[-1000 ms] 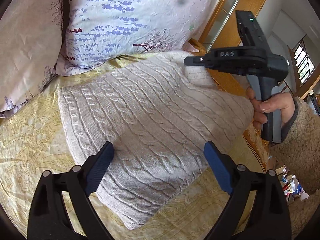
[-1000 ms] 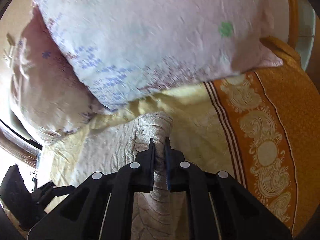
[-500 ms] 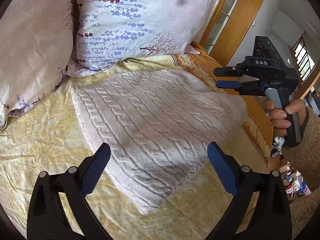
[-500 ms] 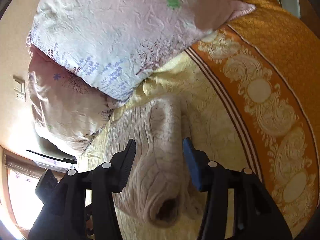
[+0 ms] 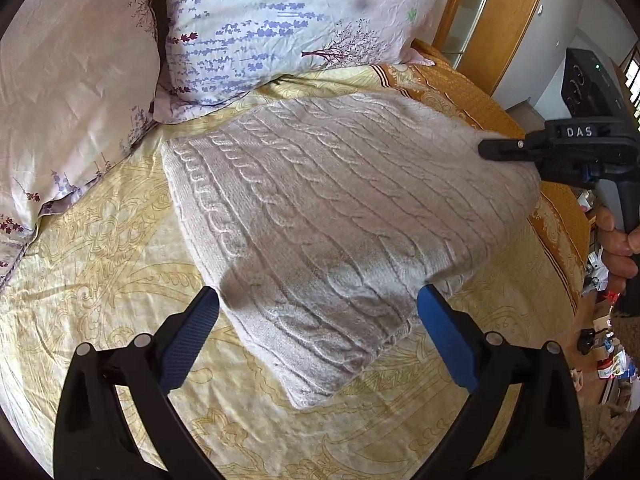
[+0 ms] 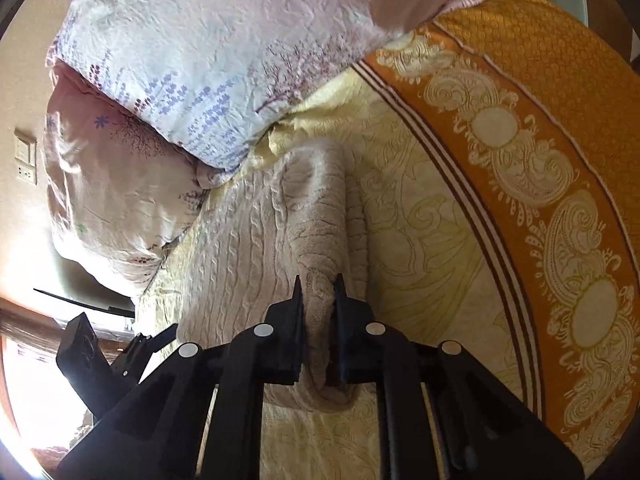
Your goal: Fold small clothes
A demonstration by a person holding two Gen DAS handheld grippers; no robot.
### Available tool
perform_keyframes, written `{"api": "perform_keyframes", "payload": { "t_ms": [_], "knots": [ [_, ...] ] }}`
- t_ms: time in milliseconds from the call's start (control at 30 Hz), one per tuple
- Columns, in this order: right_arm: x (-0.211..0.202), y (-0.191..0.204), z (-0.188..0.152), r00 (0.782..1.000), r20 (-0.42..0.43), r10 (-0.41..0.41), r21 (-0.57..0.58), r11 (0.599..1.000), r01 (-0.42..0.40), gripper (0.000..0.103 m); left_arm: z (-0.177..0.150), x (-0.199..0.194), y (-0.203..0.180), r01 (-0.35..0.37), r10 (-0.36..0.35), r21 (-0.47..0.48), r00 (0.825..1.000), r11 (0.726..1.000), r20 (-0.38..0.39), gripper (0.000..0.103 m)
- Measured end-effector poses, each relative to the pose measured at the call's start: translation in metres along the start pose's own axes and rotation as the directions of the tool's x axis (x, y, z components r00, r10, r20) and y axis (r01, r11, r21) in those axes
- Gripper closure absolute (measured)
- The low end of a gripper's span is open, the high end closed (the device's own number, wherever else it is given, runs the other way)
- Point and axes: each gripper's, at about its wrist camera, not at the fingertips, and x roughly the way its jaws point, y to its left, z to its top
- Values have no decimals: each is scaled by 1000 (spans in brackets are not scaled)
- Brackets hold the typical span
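On the bed (image 5: 100,288), my right tongs (image 6: 318,292) have just closed, pinching the cable-knit sweater (image 5: 340,208) at its right edge; my left tongs (image 5: 318,312) gape wide, straddling its near corner.

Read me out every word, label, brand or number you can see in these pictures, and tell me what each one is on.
"DAS": white letters on the black body of the right gripper, in the left wrist view.
Packaging on the floor clutter at the right edge: print too small and blurred to read.
Nothing legible on the sweater, pillows or bedspread.
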Motion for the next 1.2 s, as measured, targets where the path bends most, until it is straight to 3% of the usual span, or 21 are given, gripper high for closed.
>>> {"api": "perform_keyframes", "payload": {
  "t_ms": [200, 367, 533, 633, 767, 900, 967, 1033, 1200],
  "knots": [
    [-26, 40, 9, 990, 127, -68, -154, 984, 87, 91, 0, -4, 0, -5, 5, 6, 1000, 1000, -8, 4],
    [2, 3, -11, 986, -9, -168, -91, 982, 166, 91, -6, 0, 6, -1, 1, 4, 999, 1000, -40, 4],
    [0, -17, -16, 997, -15, -79, 25, 997, 79, 84, -21, 6, 14, 5, -5, -5, 995, 1000, -97, 5],
    [-22, -19, -16, 999, 32, -29, 35, 999, 27, 68, -29, -15, 22, 65, -65, -13, 998, 998, -12, 5],
    [-32, -26, -21, 999, 25, 33, 58, 998, -34, 67, -36, -29, 10, -30, 22, 105, 997, 994, 75, 5],
    [-28, -25, -24, 999, 16, 42, 73, 996, -43, 67, -45, -23, -1, -60, 48, 189, 997, 980, 63, 6],
    [-26, -21, -25, 998, 10, 57, 61, 996, -57, 67, -51, -21, -5, -111, 92, 225, 992, 968, 91, 14],
    [-24, -16, -27, 999, -5, 49, 31, 998, -49, 67, -53, -17, -9, -172, 146, 255, 982, 951, 119, 33],
    [-18, -11, -32, 999, -18, 28, 17, 999, -28, 67, -61, -15, -20, -235, 185, 301, 965, 924, 185, 52]
  ]
}}
